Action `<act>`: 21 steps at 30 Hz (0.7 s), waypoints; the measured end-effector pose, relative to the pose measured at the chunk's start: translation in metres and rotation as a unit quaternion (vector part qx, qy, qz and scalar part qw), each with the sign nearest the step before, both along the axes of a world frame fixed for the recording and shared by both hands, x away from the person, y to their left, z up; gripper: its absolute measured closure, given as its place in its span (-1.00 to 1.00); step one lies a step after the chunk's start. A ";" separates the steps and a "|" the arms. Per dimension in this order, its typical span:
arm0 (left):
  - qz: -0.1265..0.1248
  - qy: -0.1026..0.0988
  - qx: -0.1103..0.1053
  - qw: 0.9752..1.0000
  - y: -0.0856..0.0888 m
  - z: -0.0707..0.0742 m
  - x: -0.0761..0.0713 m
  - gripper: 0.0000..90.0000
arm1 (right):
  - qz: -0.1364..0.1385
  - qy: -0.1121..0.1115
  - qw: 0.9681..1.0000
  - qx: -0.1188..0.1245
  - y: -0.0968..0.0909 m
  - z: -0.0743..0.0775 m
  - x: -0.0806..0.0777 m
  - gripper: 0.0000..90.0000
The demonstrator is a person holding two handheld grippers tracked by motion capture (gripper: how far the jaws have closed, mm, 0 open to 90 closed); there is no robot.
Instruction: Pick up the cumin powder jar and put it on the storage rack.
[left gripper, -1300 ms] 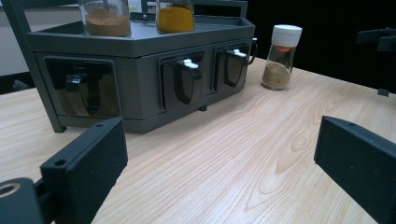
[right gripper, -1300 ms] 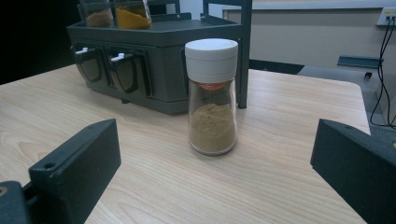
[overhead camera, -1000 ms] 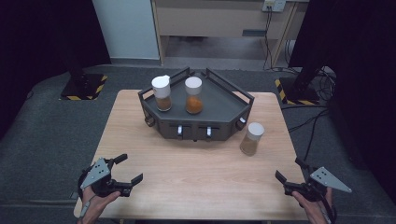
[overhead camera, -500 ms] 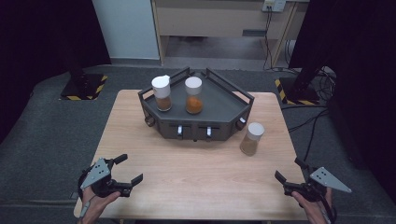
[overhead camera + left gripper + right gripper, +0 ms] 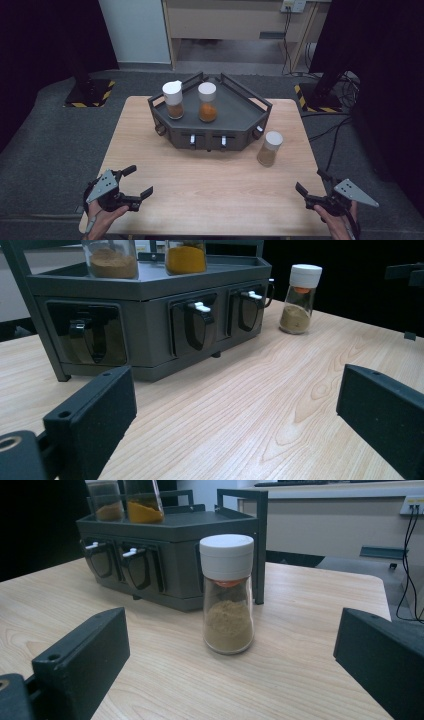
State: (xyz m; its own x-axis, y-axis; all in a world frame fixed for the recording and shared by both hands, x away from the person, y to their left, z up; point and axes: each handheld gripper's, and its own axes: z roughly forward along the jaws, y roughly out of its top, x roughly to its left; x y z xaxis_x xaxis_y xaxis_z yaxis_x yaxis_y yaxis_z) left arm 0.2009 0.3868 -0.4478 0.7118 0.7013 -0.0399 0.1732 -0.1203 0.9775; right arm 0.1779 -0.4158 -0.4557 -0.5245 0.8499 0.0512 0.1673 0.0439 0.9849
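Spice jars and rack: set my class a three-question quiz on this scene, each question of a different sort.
1. True or false: the right gripper holds the jar on the table.
2. How many jars stand on the rack?
3. The powder in the rack's right jar is: A green, B orange, C white.

Key: 1 false, its jaws are open and apart from it. 2 two. 3 B.
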 end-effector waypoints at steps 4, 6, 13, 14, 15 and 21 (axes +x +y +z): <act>0.001 0.000 -0.003 1.000 0.001 0.000 -0.001 -0.96 | 0.001 -0.002 1.000 0.010 0.000 0.002 0.000 -0.96; 0.001 0.000 -0.003 1.000 0.001 0.000 -0.001 -0.97 | 0.003 -0.004 1.000 0.013 0.000 0.003 0.000 -0.96; 0.002 0.000 -0.003 1.000 0.001 0.000 -0.001 -0.97 | 0.018 -0.004 1.000 0.021 -0.001 0.010 0.004 -0.95; 0.002 0.000 -0.004 1.000 0.001 -0.001 -0.001 -0.97 | 0.022 -0.003 1.000 0.020 -0.002 0.013 0.005 -0.95; 0.002 0.000 -0.004 1.000 0.001 -0.001 -0.001 -0.96 | 0.026 -0.001 0.999 0.022 -0.002 0.014 0.006 -0.95; 0.002 0.000 -0.003 1.000 0.000 -0.001 -0.001 -0.97 | 0.039 -0.002 0.999 0.004 0.000 0.027 0.012 -0.94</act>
State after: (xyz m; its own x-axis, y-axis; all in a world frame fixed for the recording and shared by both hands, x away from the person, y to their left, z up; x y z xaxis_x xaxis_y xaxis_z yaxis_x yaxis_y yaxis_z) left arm 0.2000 0.3872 -0.4484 0.7086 0.7042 -0.0447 0.1747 -0.1137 0.9780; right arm 0.1897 -0.4162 -0.4288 -0.5886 0.8064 0.0562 0.1597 0.0479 0.9860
